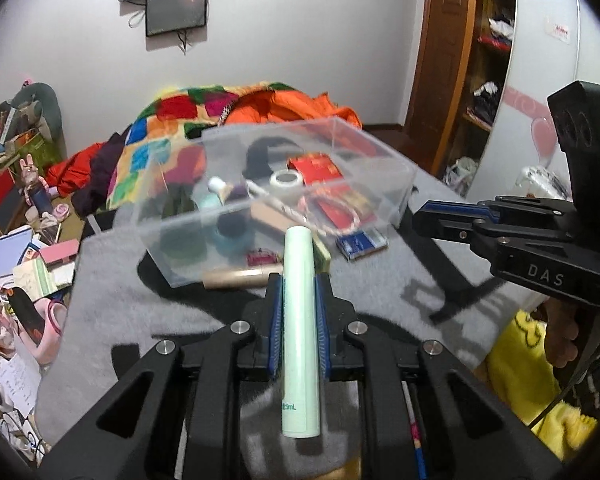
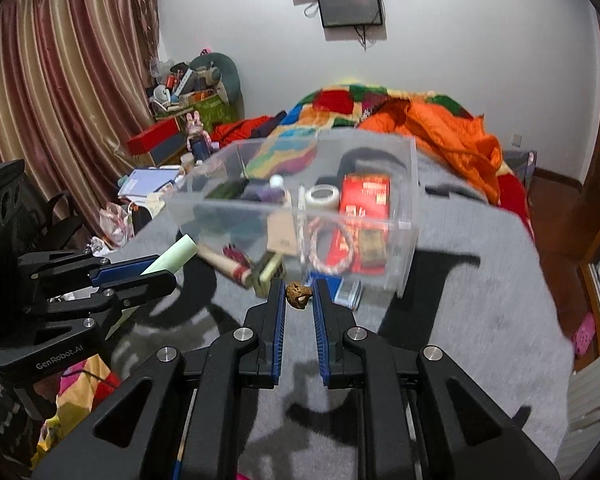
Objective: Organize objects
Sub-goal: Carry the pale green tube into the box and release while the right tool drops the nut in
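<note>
Your left gripper [image 1: 298, 280] clamped the green tube [image 1: 299, 320], long axis aimed at the clear box's [image 1: 392, 204] near wall. Your right gripper [image 2: 299, 294] pinched a small nut [image 2: 298, 295], just short of the box's near-right corner.

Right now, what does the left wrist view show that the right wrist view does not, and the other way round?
Only the left wrist view shows the open wooden wardrobe and the full length of the pale green plastic tube clamped in the left gripper. Only the right wrist view shows the striped pink curtain and the small brown walnut gripped at the right gripper tips. Both show the clear plastic box on the grey blanket.
</note>
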`<state>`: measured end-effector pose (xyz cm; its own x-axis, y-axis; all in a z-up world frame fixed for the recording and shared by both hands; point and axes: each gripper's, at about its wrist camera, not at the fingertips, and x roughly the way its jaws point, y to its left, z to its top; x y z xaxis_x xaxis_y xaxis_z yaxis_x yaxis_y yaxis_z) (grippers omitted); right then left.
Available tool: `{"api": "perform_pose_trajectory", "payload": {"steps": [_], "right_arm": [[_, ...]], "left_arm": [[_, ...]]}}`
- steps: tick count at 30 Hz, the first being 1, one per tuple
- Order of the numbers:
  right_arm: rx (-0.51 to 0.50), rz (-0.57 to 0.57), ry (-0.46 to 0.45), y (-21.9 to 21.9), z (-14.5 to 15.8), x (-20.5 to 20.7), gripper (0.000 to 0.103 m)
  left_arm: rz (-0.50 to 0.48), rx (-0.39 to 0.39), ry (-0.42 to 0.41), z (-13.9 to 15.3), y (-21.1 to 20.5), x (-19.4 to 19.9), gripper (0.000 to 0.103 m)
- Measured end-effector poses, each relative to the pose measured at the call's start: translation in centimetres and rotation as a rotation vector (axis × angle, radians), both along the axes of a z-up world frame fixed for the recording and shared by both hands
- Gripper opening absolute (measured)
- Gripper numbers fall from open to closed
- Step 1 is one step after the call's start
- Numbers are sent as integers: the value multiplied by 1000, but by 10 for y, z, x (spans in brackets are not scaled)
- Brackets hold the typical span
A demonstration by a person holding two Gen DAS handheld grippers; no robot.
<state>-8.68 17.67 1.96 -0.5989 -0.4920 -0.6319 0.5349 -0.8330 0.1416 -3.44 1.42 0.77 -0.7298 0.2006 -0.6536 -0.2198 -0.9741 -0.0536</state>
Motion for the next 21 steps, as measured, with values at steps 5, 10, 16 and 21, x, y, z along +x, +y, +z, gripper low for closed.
{"api": "perform_pose_trajectory", "payload": {"steps": [5,10,16,21], "right_arm": [[-4,-6,43,-4,17,-8,12],[-9,-7,87,-7,33,-16,12],[26,18,129,-18,43,-24,12],[36,26,136,-27,44,-34,12]], "left_arm": [[22,14,49,14,-4,-5,15],[41,46,59,22,-11,-17,15],[47,57,76,33,-14,-31,15],[57,59,93,43,-17,-44,15]]}}
